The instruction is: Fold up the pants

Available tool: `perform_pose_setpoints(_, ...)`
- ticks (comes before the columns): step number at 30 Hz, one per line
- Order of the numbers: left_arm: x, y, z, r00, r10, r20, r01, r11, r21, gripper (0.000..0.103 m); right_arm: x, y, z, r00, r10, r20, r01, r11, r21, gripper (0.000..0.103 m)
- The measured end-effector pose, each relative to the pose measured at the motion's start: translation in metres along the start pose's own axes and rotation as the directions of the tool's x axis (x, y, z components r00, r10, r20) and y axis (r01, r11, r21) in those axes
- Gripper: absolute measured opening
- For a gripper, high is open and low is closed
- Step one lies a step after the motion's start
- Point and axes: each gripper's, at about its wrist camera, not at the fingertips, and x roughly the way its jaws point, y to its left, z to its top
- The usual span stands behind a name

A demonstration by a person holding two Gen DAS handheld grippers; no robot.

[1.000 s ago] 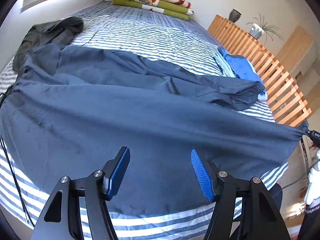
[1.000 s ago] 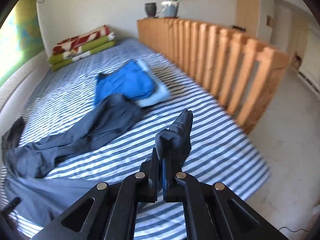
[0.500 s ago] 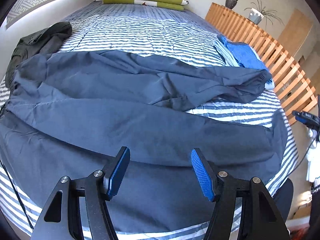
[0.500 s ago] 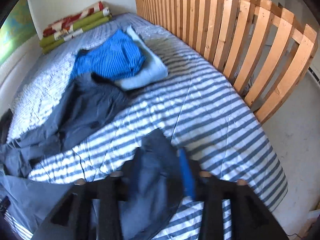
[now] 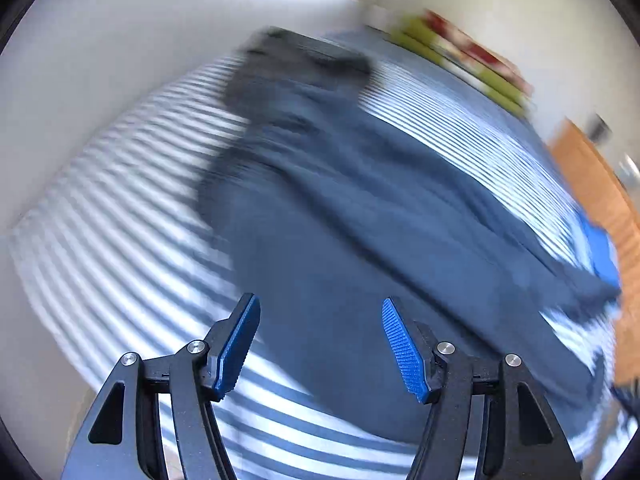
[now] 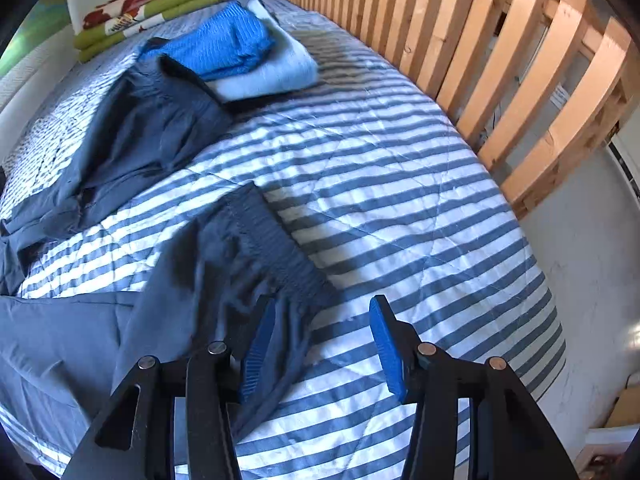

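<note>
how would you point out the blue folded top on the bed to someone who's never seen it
Start at the wooden slat rail beside the striped bed. Near its far end sits a small folded stack; the top is its upper piece, bright ribbed blue, over a pale blue piece, unlike the dark grey pants spread beside it.

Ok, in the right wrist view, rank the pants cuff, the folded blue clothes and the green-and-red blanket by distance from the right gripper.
1. Pants cuff, just ahead of the right gripper, slightly left.
2. Folded blue clothes, farther up, left of centre.
3. Green-and-red blanket, against the far wall.

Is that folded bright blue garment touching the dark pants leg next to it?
Touching. The right wrist view shows the blue garment overlapping the upper end of the dark pants, with no striped bedcover between them.
</note>
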Motion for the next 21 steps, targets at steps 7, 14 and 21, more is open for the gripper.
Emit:
perform_pose_setpoints(7,0.032,0.103,0.039,0.997,0.082,-0.01,-0.082,0.975,-0.209,0.063,-0.051,0.13,-0.008,0.976,0.213,0.044,-0.195,0.946,-0.259,0.045)
perform_pose_setpoints(14,0.08,0.092,0.046,0.99,-0.13,-0.049,0.119,0.977,-0.179,0.061,-0.106,0.349,-0.04,0.888,0.455,-0.072,-0.407,0.701,-0.586,0.045)
perform_pose_setpoints(21,0.085,0.069,0.032,0.937,-0.349,0.026,0.347,0.917,-0.198,0.061,-0.142,0.53,-0.059,0.833,0.528,-0.163,-0.457,0.494,-0.74,0.048)
